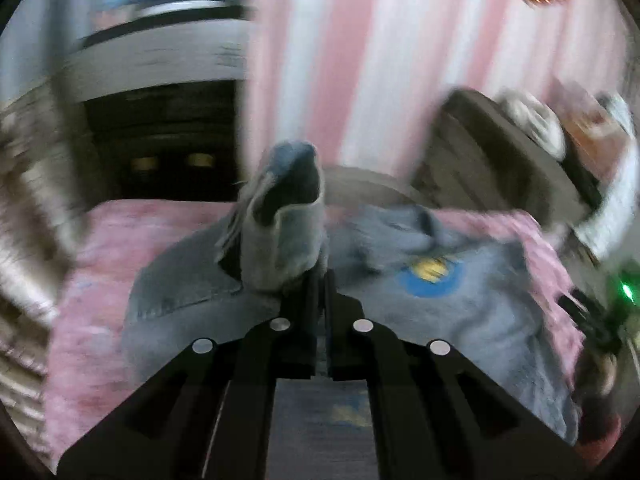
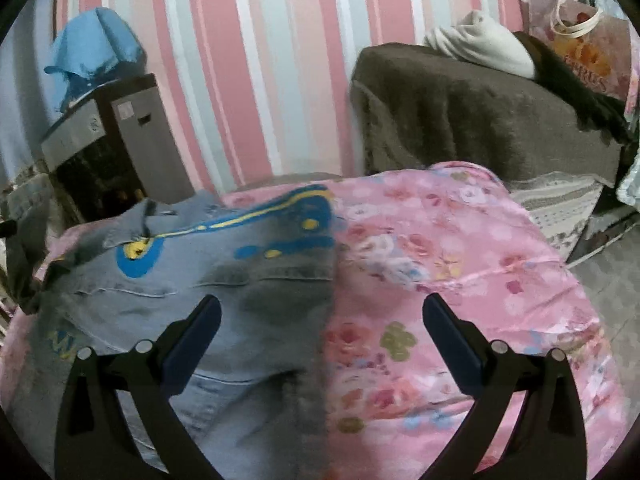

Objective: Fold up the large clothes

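A pale blue denim jacket with blue and yellow print lies spread on a pink floral cover. My left gripper is shut on a sleeve of the denim jacket and holds it lifted above the rest of the jacket; the view is blurred. My right gripper is open and empty, hovering over the jacket's right edge, its left finger above denim and its right finger above the cover.
A striped pink wall stands behind. A grey cabinet with a blue cloth on top is at the left. A brown-covered sofa with a white cushion and a bag is at the right.
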Demonstrator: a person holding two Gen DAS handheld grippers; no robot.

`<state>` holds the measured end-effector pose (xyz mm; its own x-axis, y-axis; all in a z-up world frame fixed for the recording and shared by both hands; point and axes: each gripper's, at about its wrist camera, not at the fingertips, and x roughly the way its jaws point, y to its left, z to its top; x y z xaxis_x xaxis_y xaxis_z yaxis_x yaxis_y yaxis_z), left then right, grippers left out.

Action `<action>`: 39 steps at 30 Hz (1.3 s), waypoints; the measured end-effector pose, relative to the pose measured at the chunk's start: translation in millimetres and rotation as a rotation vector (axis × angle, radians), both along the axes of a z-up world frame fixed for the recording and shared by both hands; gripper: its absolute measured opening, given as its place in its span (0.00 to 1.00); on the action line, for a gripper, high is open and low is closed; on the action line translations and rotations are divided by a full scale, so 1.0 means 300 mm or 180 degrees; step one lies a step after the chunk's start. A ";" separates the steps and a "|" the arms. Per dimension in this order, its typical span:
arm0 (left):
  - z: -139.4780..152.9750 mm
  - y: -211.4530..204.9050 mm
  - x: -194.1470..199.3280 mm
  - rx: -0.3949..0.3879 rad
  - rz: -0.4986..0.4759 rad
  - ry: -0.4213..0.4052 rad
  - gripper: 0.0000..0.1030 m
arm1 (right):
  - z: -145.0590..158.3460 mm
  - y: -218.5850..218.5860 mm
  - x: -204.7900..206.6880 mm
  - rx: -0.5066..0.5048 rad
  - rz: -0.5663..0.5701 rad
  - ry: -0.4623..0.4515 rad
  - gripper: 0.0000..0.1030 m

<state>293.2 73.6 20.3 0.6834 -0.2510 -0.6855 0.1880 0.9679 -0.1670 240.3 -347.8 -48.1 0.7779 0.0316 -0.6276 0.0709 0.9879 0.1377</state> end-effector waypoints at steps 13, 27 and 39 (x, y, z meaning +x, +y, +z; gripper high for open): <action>-0.334 -0.413 -0.026 0.0234 -0.0861 0.0624 0.32 | -0.030 0.000 0.016 0.0106 0.0082 0.0135 0.98; -0.228 0.060 -0.016 0.0688 0.0012 0.0172 0.90 | 0.024 0.314 0.112 -0.0299 0.0805 0.0487 0.98; -0.301 0.287 0.015 0.0368 0.0411 0.0190 0.94 | -0.009 0.630 0.247 0.0572 0.1544 0.1003 0.64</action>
<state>297.6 159.7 -70.0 0.6622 -0.0811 -0.7449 0.0541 0.9967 -0.0605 314.6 -158.7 -50.9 0.4256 0.4631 -0.7774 -0.3172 0.8810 0.3511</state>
